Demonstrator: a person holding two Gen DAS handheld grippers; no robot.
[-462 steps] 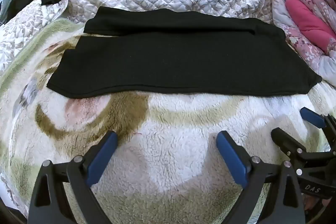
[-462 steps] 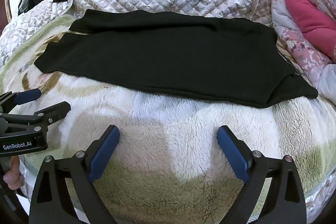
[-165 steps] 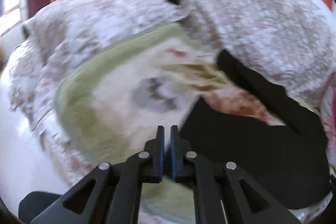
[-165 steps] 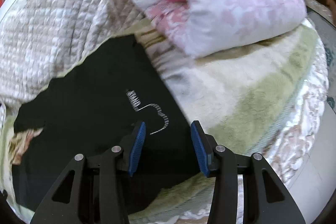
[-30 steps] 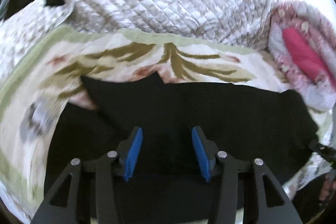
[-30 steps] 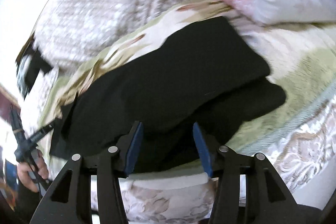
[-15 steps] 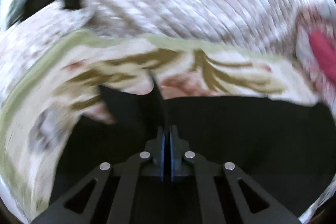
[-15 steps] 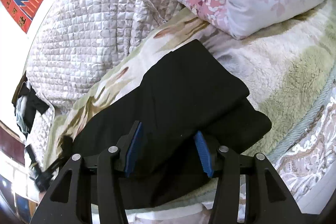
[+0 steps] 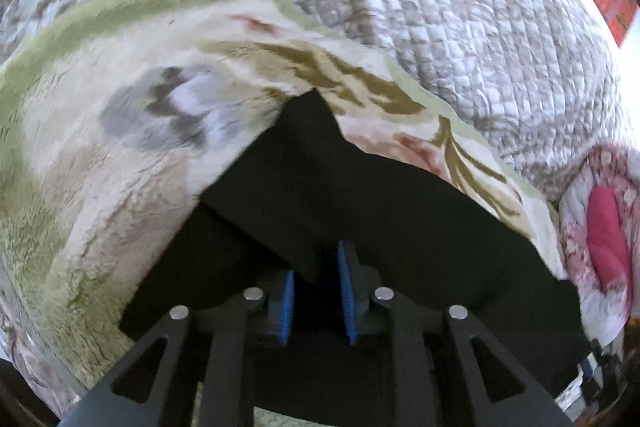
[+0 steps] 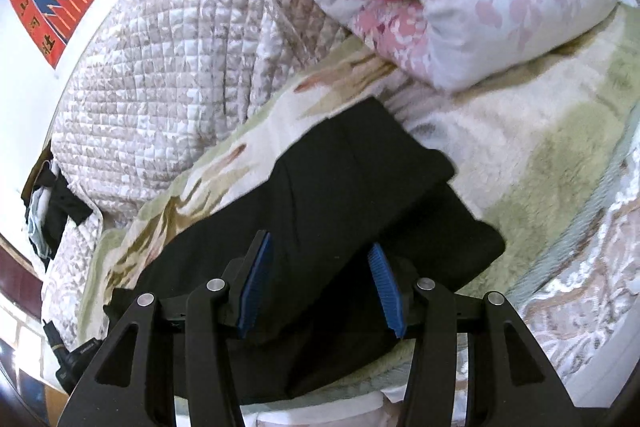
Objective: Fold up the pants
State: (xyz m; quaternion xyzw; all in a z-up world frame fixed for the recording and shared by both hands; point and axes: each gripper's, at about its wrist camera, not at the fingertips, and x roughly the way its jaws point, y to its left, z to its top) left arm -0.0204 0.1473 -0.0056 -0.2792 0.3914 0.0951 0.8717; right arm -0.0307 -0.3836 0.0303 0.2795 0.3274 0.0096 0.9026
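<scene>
Half a second back, clamped tight on a raised peak of cloth; now left hand-held gripper [image 9: 316, 293] parted a little, fabric between the pads, hold uncertain. Right hand-held gripper [image 10: 318, 287] spread wide over the other end, gripping nothing. Black pants [image 10: 352, 187] flat on the fleece blanket [image 9: 120, 163] of the bed, one layer doubled over the lower one, edges offset. Lengthwise fold seemingly just laid. Next, probably: back off, smooth the overlap, then pinch one end to carry it across.
</scene>
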